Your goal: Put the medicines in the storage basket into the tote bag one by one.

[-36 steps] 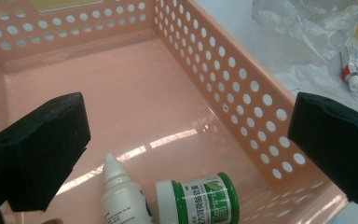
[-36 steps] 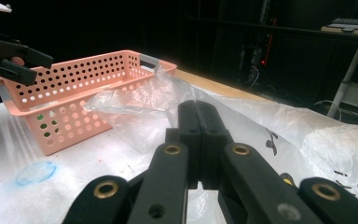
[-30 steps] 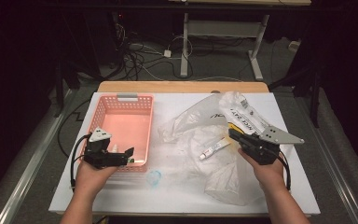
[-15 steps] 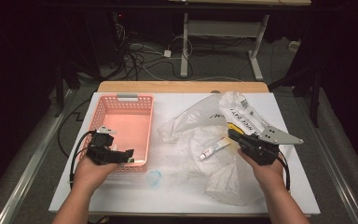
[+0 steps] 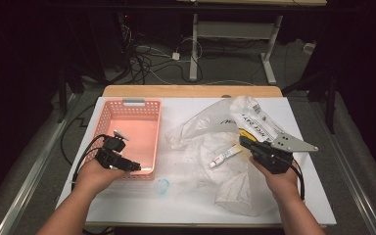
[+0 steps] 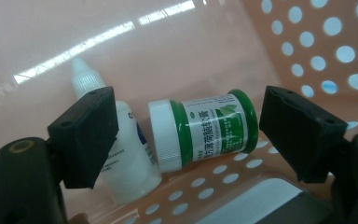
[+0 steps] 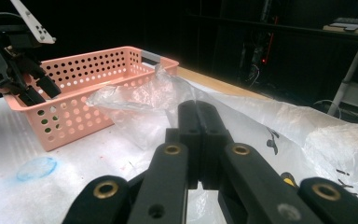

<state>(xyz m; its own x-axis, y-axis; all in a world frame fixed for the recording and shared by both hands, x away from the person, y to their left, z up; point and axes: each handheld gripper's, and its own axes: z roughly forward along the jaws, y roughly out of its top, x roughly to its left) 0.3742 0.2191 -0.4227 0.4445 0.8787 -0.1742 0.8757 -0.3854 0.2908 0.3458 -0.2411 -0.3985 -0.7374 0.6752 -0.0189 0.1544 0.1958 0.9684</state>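
Observation:
My left gripper [image 5: 134,167] reaches over the near left corner of the pink basket [image 5: 137,132]. In the left gripper view its jaws [image 6: 189,128] stand open and have just been closing. Between them, untouched by either pad, a green jar with a white lid [image 6: 209,126] lies on its side on the basket floor. A white dropper bottle [image 6: 130,158] stands beside it, partly behind one jaw. My right gripper [image 5: 243,142] hovers over crumpled clear plastic bags [image 5: 200,132]. Its jaws [image 7: 198,112] are pressed together with nothing seen between them.
A small white tube [image 5: 223,156] lies on the plastic left of the right gripper. A printed bag with a yellow patch [image 5: 257,122] sits at the back right. A blue ring [image 5: 162,186] marks the white table [image 5: 127,205] near the basket's front.
The left gripper has shifted slightly toward the basket and its jaws stand narrower. The right hand has not moved.

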